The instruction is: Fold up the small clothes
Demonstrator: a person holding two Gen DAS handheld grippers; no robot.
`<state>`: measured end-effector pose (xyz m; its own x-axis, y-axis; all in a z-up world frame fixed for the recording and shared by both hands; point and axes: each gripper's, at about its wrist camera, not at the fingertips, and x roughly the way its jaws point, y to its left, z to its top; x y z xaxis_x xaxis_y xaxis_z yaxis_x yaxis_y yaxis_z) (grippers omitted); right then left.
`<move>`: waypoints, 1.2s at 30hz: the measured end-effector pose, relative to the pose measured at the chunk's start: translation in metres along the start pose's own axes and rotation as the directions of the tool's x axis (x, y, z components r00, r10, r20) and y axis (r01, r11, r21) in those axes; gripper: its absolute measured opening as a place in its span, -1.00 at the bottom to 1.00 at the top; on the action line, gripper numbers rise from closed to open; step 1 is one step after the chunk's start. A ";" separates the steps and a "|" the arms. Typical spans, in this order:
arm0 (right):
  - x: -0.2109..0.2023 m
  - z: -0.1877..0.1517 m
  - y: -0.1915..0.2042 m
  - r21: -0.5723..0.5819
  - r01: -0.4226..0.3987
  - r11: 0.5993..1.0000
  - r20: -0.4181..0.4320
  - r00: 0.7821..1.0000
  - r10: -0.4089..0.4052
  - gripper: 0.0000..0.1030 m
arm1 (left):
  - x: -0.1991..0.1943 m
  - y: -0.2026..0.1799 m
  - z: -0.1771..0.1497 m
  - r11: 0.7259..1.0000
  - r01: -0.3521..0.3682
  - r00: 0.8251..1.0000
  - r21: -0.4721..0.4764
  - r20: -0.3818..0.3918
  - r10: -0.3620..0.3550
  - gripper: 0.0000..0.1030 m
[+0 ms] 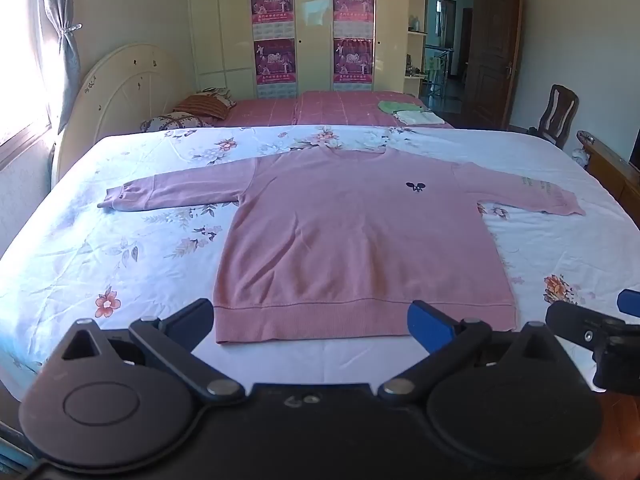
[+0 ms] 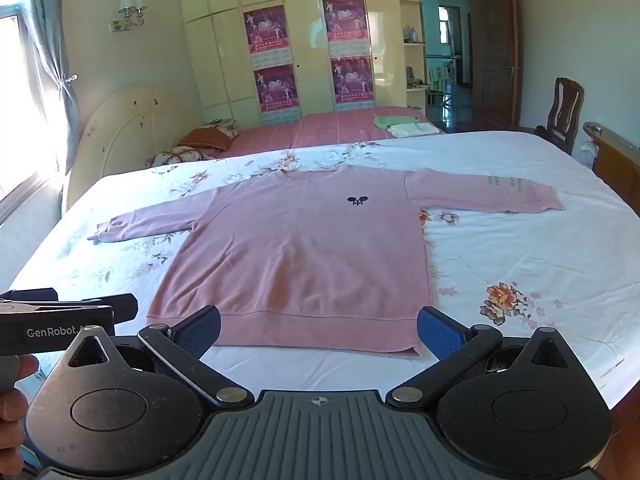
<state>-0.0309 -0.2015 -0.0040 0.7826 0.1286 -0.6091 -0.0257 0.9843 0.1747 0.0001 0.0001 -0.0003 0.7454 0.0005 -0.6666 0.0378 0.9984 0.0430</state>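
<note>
1. writing first: the side of the left gripper (image 2: pixel 60 312), seen from the right wrist camera, carries white lettering that reads "genrobot" (the last characters run behind the right tool's frame, so the ending is unclear).
2. the pink sweatshirt (image 1: pixel 352 240) lies flat and face up on the floral bedsheet (image 1: pixel 120 248), straight ahead of both tongs, with a small dark emblem (image 2: pixel 357 200) on the chest; no words in it.
3. there is pale printed text on the sleeve (image 2: pixel 508 190) that stretches off ahead and to the right of the tongs, too small and faint to read.
4. four magenta posters (image 2: pixel 268 34) sit on the wardrobe doors far beyond the tongs; their print is illegible from here.
5. left gripper (image 1: pixel 312 320): fingers spread wide, nothing between them, its tips just short of the ribbed hem (image 1: pixel 360 320).
6. right gripper (image 2: pixel 318 330): also spread wide and empty, pads framing the hem's right part, not touching cloth as far as the view shows.
7. edges: the hem runs across just ahead of both tools, with its right corner (image 2: pixel 416 350) near the right gripper's blue pad (image 2: pixel 438 334).
8. open room: bare sheet lies to the left of the left tongs and to the right of the right tongs, and a strip of sheet shows between the hem and the tools.
9. a hand (image 2: pixel 12 408) shows at the left edge of the right wrist view, under the left tool.
</note>
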 end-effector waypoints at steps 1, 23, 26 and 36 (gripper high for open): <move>0.001 0.000 0.000 0.000 0.001 1.000 -0.001 1.000 -0.001 1.00 | 0.000 0.001 0.000 1.000 0.001 1.000 -0.002 0.000 -0.001 1.00; 0.003 0.000 0.003 -0.016 0.008 1.000 0.002 1.000 -0.008 1.00 | 0.002 0.005 0.000 1.000 0.006 1.000 -0.013 0.003 -0.006 1.00; 0.004 0.000 0.003 -0.018 0.007 1.000 0.001 1.000 -0.007 1.00 | 0.001 0.005 0.000 1.000 0.003 1.000 -0.016 0.005 -0.003 1.00; 0.006 0.001 0.004 -0.021 0.009 1.000 0.002 1.000 -0.009 1.00 | 0.002 0.004 -0.001 1.000 -0.006 1.000 -0.006 0.022 0.006 1.00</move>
<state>-0.0252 -0.1965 -0.0063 0.7841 0.1199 -0.6089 -0.0318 0.9876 0.1535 0.0009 0.0039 -0.0019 0.7603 0.0055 -0.6496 0.0291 0.9987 0.0425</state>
